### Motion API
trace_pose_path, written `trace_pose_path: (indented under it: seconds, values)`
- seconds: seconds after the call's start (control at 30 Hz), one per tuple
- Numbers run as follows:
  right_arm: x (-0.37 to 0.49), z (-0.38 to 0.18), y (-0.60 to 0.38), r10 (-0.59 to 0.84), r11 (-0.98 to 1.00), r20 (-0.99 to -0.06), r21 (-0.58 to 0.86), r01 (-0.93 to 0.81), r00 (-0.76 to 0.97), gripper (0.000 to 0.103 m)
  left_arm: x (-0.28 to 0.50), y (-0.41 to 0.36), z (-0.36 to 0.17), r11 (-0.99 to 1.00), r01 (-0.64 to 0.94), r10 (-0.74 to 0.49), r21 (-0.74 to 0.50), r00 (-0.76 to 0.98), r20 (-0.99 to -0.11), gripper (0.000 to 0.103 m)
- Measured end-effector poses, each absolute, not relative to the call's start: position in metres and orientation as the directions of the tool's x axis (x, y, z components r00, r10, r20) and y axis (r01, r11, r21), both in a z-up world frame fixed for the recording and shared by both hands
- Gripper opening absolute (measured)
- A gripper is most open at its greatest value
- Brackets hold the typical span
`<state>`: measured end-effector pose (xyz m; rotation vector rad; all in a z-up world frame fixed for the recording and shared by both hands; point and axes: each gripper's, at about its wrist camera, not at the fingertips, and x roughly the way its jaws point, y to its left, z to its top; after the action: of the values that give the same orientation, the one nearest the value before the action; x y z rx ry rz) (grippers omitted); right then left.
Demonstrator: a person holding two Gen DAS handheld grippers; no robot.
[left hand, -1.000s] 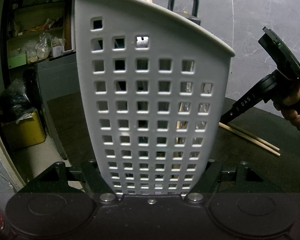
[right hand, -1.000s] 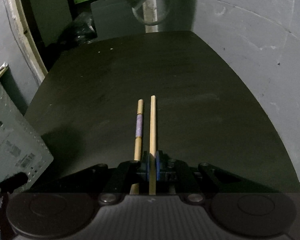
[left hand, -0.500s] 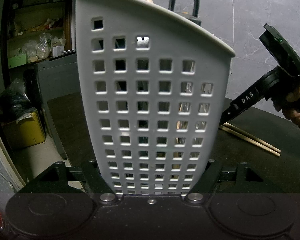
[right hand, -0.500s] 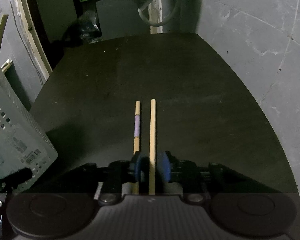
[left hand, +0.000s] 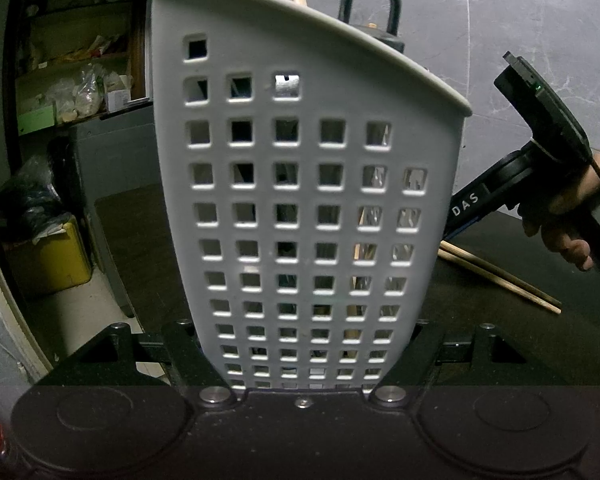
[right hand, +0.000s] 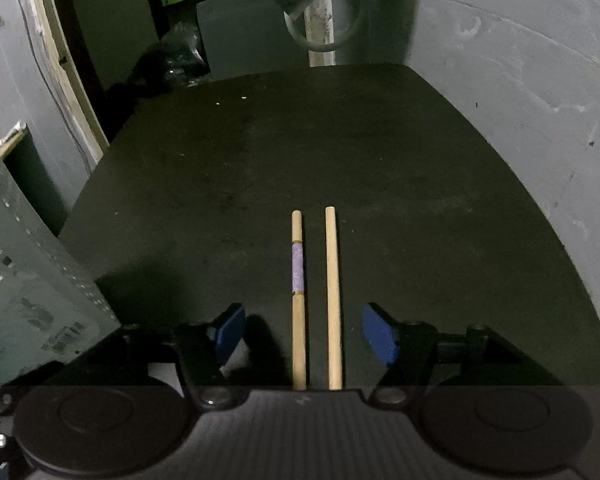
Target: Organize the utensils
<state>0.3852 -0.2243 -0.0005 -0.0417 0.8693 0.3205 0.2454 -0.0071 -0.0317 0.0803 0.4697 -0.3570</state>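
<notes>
Two chopsticks [right hand: 316, 300] lie side by side on the dark table [right hand: 260, 168], not touching, running lengthwise between the jaws of our right gripper [right hand: 304, 336]. One carries a purple band, the other is plain wood. Right jaws are opening: the blue pads [right hand: 230, 330] stand well clear of both sticks on either side, gripping nothing. That gripper points steeply down at the tabletop.

Our left gripper [left hand: 304, 364] is angled slightly downward, clamped on the base of the white perforated utensil holder [left hand: 308, 208]; its fingers press both side walls. The holder stands upright and fills most of the left view.

Left view only: utensils already in the holder, with a black loop handle [left hand: 370, 8] and a wooden tip poking above the rim and metal glinting through the holes. It also shows our right hand [left hand: 568, 216] wrapped round its gripper's handle to the right of the holder, with the chopstick ends on the table below it.

Right view only: the pad gap, the purple band, and the holder's wall at far left, well apart from the sticks.
</notes>
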Motion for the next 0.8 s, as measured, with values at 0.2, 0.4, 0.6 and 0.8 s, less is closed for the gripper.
trace_pose_path:
  seconds: [0.2,0.4,0.6,0.8]
  values:
    - [0.377,-0.001,-0.215,0.231,0.949,-0.752,0.034,-0.313,0.617,0.050,0.245,-0.007,-0.032,0.935,0.354,-0.318,-0.006,0.831,-0.457,0.075]
    - [0.363,0.000,-0.211,0.245,0.942,-0.747,0.032,-0.335,0.617,0.019,0.245,-0.007,-0.032,0.935,0.355,-0.318,-0.006,0.831,-0.456,0.075]
    - [0.341,0.000,-0.205,0.271,0.929,-0.755,0.042,-0.368,0.597,0.015,0.245,-0.007,-0.032,0.935,0.354,-0.318,-0.007,0.831,-0.456,0.075]
    - [0.313,0.000,-0.196,0.296,0.913,-0.770,0.055,-0.404,0.565,0.015,0.245,-0.008,-0.032,0.935,0.354,-0.319,-0.008,0.831,-0.455,0.075]
